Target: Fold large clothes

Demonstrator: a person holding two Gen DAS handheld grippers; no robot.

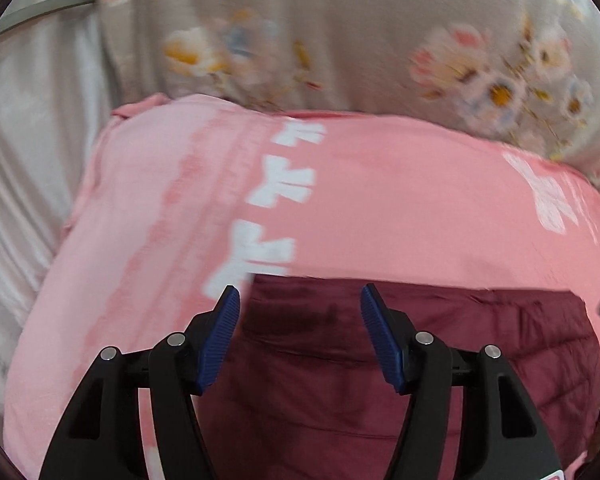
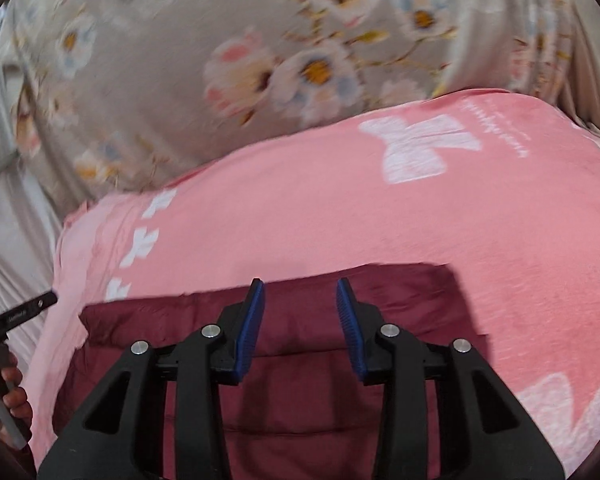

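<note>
A dark maroon quilted garment (image 1: pixel 400 352) lies folded flat on a pink blanket with white bow prints (image 1: pixel 380 192). My left gripper (image 1: pixel 300 300) hovers above the garment's left part, jaws wide apart, nothing between the blue pads (image 1: pixel 220 340). In the right wrist view the same maroon garment (image 2: pixel 300 392) fills the lower middle, its far edge straight across the pink blanket (image 2: pixel 420 220). My right gripper (image 2: pixel 300 292) is held over that edge, jaws partly apart and empty. The cloth lies below both grippers, untouched.
Beyond the pink blanket lies a beige floral bedsheet (image 1: pixel 340 40), (image 2: pixel 180 60). White cloth (image 1: pixel 28 160) hangs at the left. A hand (image 2: pixel 12 392) holding the other gripper's black handle shows at the left edge of the right wrist view.
</note>
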